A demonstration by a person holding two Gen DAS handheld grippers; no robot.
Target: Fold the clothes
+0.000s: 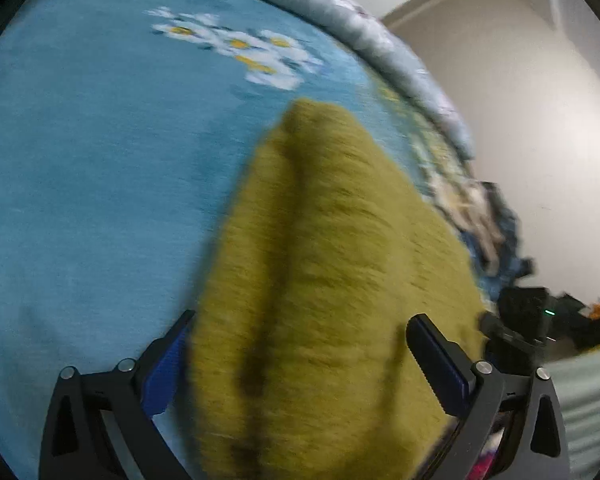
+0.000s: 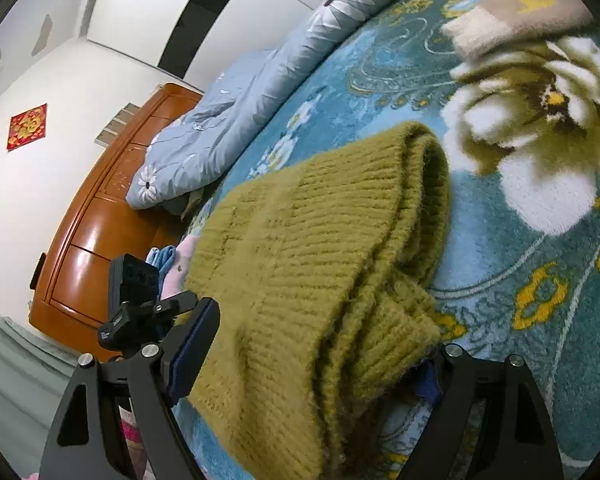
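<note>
**Mustard sweater sitting between both sets of jaws on the bed**

So the olive-mustard ribbed knit sweater (image 2: 308, 264) is lying bunched and partly folded on the fuzzy blue blanket with big white flowers (image 2: 520, 200). The left gripper (image 1: 300, 360) has its jaws spread wide, and the sweater (image 1: 320, 280) fills the gap between them and runs out ahead of the tips. It's blurry there, so I can't tell if the blue pads actually touch the knit.

The right gripper (image 2: 320, 344) is also spread apart. Its left finger (image 2: 192, 344) sits just beside the sweater's edge, and the right finger is mostly buried under a rolled cuff. Past the left jaw are a pale blue-grey quilt (image 2: 220, 128) and an orange-brown wooden headboard (image 2: 100, 232). A beige folded garment (image 2: 516, 20) lies far ahead, beyond the right jaw.
</note>
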